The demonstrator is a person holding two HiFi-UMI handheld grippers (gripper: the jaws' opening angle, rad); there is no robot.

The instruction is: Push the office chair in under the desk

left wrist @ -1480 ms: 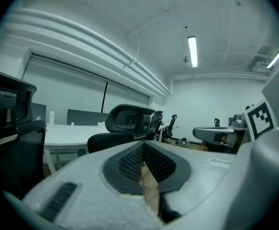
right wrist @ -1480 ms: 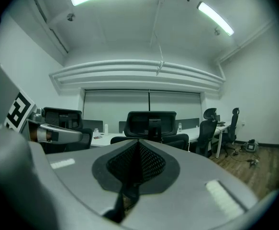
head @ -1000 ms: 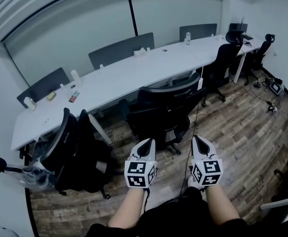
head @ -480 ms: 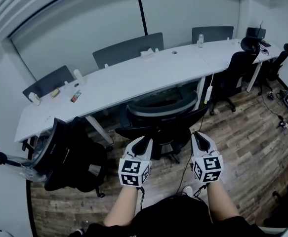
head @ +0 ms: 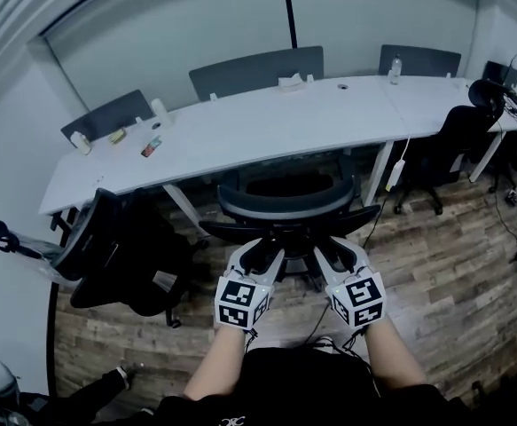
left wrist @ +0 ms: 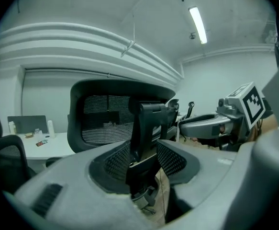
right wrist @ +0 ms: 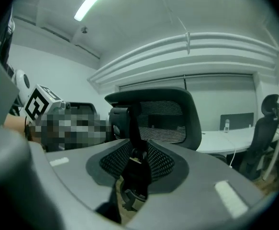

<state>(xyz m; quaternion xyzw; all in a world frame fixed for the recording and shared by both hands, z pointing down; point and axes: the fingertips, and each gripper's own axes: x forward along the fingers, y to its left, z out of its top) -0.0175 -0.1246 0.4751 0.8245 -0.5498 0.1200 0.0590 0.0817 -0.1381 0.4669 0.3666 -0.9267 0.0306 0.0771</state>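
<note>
1. Black mesh covers the office chair (head: 289,204), which stands on the wood floor (head: 435,247) at the middle of the white bench's (head: 240,136) near long edge, backrest toward the person.
2. Its backrest stands clear of that edge, on the floor side; how far the seat reaches under the top I cannot tell.
3. The left claw (head: 260,254) is just behind the backrest's lower left part, and its jaws are opening. In the left gripper view the chair's rear support post (left wrist: 146,123) shows in the gap, and the pads do not press on it.
4. The right claw (head: 333,251) is just behind the backrest's lower right part, and its jaws are also opening. The same dark post shows between them in the right gripper view, ungripped.
5. The 2 claws are side by side, near each other.
6. A 2nd black chair (head: 121,247) stands by the bench's left end, turned aside.
7. A bottle (head: 395,63) stands at the bench's far edge toward the right, and a small flat packet (head: 152,146) lies near the left end.
</note>
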